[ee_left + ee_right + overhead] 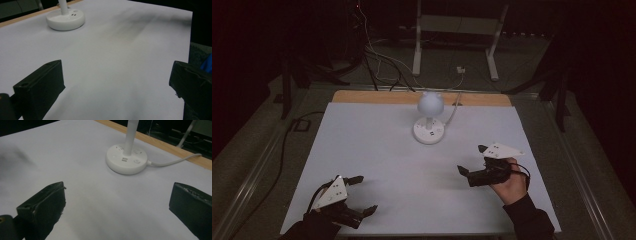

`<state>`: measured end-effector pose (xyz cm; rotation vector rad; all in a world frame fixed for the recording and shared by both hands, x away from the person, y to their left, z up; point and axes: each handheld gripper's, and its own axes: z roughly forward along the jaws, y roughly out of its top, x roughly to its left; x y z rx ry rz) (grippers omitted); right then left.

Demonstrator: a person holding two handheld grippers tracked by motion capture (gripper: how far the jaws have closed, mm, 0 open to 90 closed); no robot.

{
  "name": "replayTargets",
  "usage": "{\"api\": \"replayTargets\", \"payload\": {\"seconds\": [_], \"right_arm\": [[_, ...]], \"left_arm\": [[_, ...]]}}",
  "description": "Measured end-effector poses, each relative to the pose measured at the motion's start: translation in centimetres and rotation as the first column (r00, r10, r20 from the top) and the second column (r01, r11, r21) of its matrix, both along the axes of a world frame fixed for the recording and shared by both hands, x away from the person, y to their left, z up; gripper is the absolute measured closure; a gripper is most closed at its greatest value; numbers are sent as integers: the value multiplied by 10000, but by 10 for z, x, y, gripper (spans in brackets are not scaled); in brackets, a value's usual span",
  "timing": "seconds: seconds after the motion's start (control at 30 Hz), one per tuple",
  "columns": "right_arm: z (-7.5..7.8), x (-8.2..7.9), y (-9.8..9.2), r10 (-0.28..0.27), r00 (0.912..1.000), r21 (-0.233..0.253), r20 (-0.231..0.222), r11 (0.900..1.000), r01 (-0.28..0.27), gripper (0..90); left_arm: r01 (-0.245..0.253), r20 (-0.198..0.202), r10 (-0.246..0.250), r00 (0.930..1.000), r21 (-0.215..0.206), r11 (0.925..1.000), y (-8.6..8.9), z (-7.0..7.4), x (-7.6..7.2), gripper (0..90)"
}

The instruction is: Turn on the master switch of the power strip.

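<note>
We hold the left hand-held gripper [360,195] spread near the white surface's [377,150] near-left corner. Our right hand-held gripper [472,161], also spread, hovers by the right edge. The round-based white plastic desk lamp [429,117] stands near the far edge.

Both grippers sit low and wide open, well short of the lamp [430,117]: left gripper [363,195] down by the near-left, right gripper [472,160] closer, off its right.

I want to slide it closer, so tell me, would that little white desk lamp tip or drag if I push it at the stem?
Pushed high on its thin stem, the lamp may well tip, since the round head sits above the base. The wide, flat base looks stable, so a low push there probably slides it on the smooth white table cover. The cord trailing off the back could tug it.
</note>
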<state>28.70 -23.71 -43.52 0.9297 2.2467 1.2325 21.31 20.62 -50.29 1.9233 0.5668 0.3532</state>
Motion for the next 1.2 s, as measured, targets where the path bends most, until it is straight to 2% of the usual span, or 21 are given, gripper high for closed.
{"api": "replayTargets", "payload": {"seconds": [0.23, 0.5, 0.77, 1.2], "right_arm": [[6, 11, 9, 65, 9997, -119, 214, 9999, -63, 0], [8, 24, 21, 305, 9995, -251, 70, 9992, -303, 0], [8, 35, 28, 390, 9992, -77, -50, 9992, -391, 0], [5, 55, 45, 507, 9987, -200, -56, 9985, -508, 0]], "left_arm": [[9, 12, -9, 10000, -70, 10000, 0, 0, 0, 2], [39, 15, -39, 10000, -7, 10000, 0, 0, 0, 3], [50, 13, -50, 10000, -34, 10000, 0, 1, 0, 3], [66, 14, -66, 10000, -43, 10000, 0, 1, -1, 3]]}}
